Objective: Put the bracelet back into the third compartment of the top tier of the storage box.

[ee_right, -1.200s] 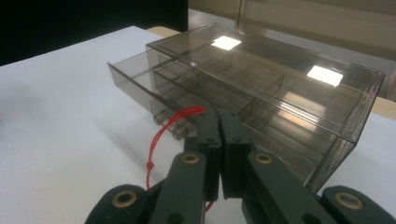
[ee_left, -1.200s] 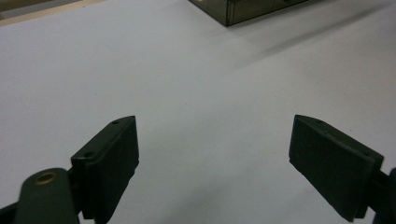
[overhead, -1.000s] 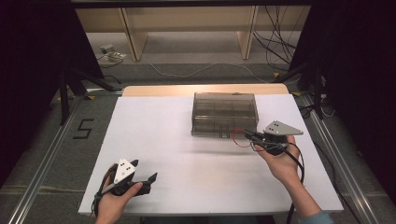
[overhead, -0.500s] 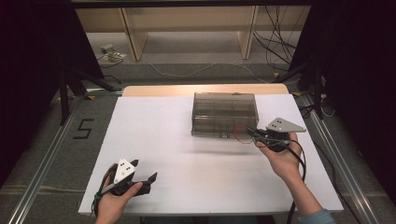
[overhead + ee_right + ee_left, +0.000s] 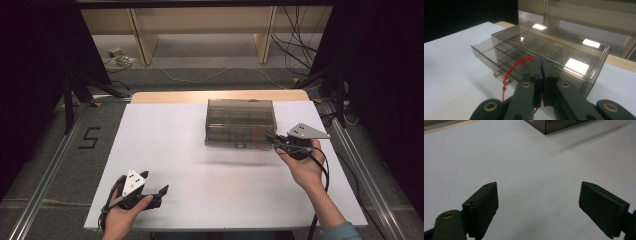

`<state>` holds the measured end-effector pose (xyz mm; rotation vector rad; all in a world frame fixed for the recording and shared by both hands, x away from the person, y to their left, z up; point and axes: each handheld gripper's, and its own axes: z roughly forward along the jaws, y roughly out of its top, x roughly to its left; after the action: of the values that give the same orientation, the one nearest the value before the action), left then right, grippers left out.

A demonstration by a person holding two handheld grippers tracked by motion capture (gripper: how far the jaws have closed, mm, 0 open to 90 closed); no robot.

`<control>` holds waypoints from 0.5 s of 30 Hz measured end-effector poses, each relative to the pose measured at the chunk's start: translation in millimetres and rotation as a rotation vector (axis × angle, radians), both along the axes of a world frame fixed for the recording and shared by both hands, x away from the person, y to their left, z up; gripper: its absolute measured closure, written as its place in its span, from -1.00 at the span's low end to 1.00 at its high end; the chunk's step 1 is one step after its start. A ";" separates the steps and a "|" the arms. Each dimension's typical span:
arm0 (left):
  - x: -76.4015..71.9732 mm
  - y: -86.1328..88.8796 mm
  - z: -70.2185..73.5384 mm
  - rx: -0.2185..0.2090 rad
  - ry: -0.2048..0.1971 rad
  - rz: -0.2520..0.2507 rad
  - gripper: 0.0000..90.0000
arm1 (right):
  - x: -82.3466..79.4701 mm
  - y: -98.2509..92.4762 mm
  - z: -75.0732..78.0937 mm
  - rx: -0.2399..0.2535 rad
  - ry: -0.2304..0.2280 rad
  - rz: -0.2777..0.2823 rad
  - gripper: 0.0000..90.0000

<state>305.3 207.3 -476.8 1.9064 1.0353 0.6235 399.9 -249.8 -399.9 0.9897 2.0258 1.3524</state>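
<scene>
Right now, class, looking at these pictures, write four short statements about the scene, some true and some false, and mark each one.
1. The right tongs are shut on a thin red looped cord. True.
2. The left tongs hold the cord. False: their jaws stand open over the white tabletop.
3. The smoky transparent plastic drawer box has its drawer partly pulled out. True.
4. The box stands at the table's near left corner. False: it stands far, right of centre.

We can read one sign: a black "5" [image 5: 88,138] marked on the grey floor left of the tabletop [image 5: 165,150].
</scene>
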 end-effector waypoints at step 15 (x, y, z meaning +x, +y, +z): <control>0.2 -0.1 0.0 0.002 -0.001 -0.001 -0.65 | 3.5 -0.4 2.8 0.005 -0.015 -0.002 0.96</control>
<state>305.4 207.2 -476.8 1.9083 1.0328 0.6254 403.4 -250.2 -397.1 0.9800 2.0113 1.3602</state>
